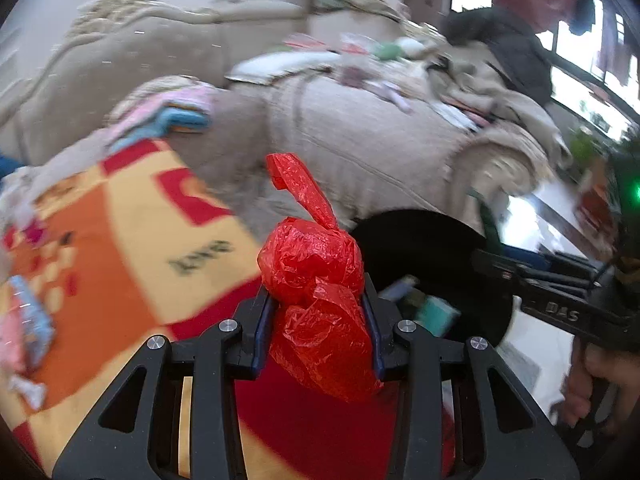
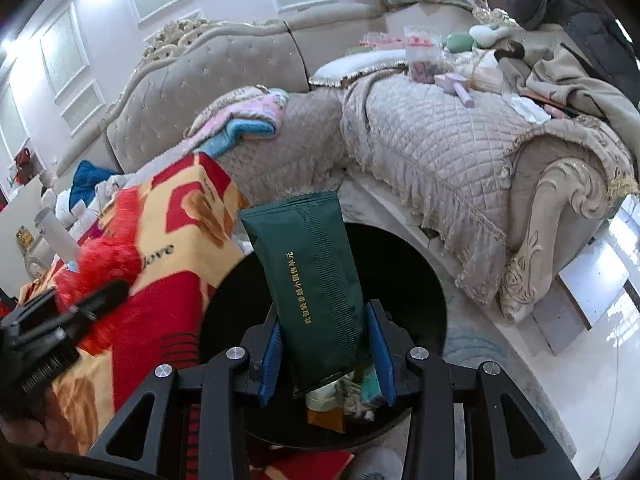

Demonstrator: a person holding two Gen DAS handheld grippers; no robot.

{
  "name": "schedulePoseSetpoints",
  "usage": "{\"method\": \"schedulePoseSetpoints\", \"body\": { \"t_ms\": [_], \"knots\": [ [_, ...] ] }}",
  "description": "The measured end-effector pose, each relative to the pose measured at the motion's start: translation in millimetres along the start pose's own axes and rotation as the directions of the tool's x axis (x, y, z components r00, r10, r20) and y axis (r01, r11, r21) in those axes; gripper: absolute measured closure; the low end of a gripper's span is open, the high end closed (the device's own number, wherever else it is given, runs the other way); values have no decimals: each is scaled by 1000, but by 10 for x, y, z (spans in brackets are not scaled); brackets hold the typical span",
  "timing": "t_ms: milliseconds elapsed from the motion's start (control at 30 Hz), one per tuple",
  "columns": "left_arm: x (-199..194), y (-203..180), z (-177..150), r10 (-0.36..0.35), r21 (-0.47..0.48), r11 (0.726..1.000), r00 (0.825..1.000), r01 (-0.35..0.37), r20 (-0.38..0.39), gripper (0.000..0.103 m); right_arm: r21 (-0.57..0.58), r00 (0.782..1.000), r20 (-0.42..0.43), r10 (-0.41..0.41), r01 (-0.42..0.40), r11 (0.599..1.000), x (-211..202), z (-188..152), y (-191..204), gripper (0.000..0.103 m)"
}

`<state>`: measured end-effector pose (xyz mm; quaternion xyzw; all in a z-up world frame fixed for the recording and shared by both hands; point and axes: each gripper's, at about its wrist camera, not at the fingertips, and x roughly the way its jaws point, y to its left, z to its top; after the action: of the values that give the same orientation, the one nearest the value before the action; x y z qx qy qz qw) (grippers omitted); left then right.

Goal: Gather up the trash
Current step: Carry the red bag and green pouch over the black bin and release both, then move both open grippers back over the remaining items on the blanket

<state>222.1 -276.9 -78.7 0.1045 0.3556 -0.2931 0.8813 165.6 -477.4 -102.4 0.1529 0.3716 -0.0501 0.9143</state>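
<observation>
My left gripper (image 1: 318, 300) is shut on a crumpled red plastic bag (image 1: 316, 280), held over the edge of a red, orange and yellow blanket (image 1: 120, 248), just left of a black trash bin (image 1: 424, 264). My right gripper (image 2: 326, 332) is shut on a dark green wrapper (image 2: 312, 280) and holds it upright over the open black bin (image 2: 400, 280), which has several pieces of trash inside. The right gripper shows at the right of the left wrist view (image 1: 560, 296). The left gripper with the red bag shows blurred at the left of the right wrist view (image 2: 84, 296).
A beige quilted sofa (image 2: 420, 148) cluttered with towels, clothes and small items runs behind the bin. A carved sofa arm (image 2: 560, 216) stands right of the bin. Pale glossy floor (image 2: 580, 360) lies to the right. More wrappers (image 1: 28, 320) lie on the blanket's left side.
</observation>
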Motion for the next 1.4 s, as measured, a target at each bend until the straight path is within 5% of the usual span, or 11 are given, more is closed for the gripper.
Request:
{"method": "schedulePoseSetpoints", "body": {
  "t_ms": [233, 467, 667, 867, 1100, 1333, 1400],
  "knots": [
    [400, -303, 54, -124, 62, 990, 988, 130, -89, 62, 0, 998, -51, -35, 35, 999, 172, 18, -55, 65],
    [396, -278, 45, -61, 98, 993, 995, 69, -84, 46, 16, 997, -28, -70, 71, 997, 160, 50, -23, 56],
    [320, -12, 45, -49, 4, 999, 997, 49, -59, 41, 43, 994, 17, -107, 106, 993, 85, 95, -15, 56],
    [-17, 426, -28, 60, -127, 990, 998, -59, -3, 41, 44, 995, 92, -47, 43, 998, -22, 148, 255, 56],
    [-731, 1246, -304, 241, -332, 918, 970, -215, 40, 41, -156, 986, 107, 128, -111, 982, 6, 70, 1187, 56],
    [-1255, 2315, -936, 414, -448, 804, 909, -390, -48, 41, -299, 970, 71, 232, -201, 933, 90, -134, 1912, 55],
    [-1256, 2545, -1162, 410, -477, 782, 908, -401, -89, 41, -325, 966, 54, 255, -224, 919, 127, -177, 2056, 55]
  ]
}}
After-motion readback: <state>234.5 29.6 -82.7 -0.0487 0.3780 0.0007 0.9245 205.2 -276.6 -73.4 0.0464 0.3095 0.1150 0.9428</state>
